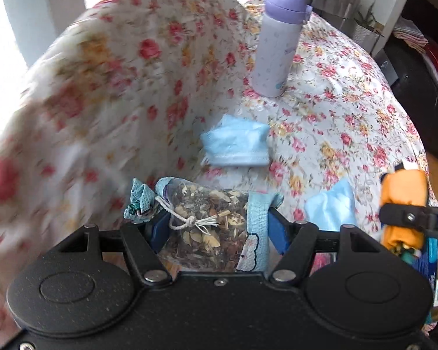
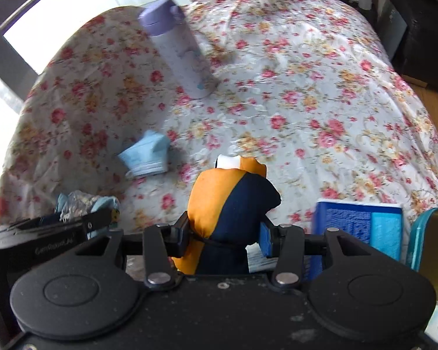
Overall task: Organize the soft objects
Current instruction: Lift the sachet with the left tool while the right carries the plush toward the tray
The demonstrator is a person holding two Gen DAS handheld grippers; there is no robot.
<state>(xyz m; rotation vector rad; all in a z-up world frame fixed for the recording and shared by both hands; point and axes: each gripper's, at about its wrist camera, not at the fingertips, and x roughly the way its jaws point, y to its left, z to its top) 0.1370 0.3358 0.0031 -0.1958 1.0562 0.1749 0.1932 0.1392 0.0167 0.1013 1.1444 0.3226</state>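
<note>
My left gripper point(image 1: 216, 227) is shut on a see-through herb sachet point(image 1: 207, 227) with light blue cloth trim and a white drawstring, held above the near edge of the flowered cloth. My right gripper point(image 2: 223, 239) is shut on an orange and navy stuffed pouch point(image 2: 230, 204); the same pouch shows at the right of the left wrist view point(image 1: 403, 192). A crumpled light blue face mask point(image 1: 236, 144) lies on the cloth ahead; it also shows in the right wrist view point(image 2: 146, 154). A second light blue piece point(image 1: 330, 207) lies near the left gripper's right finger.
A lilac bottle point(image 1: 279, 43) stands upright on the flowered tablecloth point(image 1: 350, 110), also in the right wrist view point(image 2: 181, 49). A raised fold of the cloth point(image 1: 102, 87) fills the left. A blue box point(image 2: 359, 227) and a teal-rimmed tin point(image 2: 432, 239) sit at the near right.
</note>
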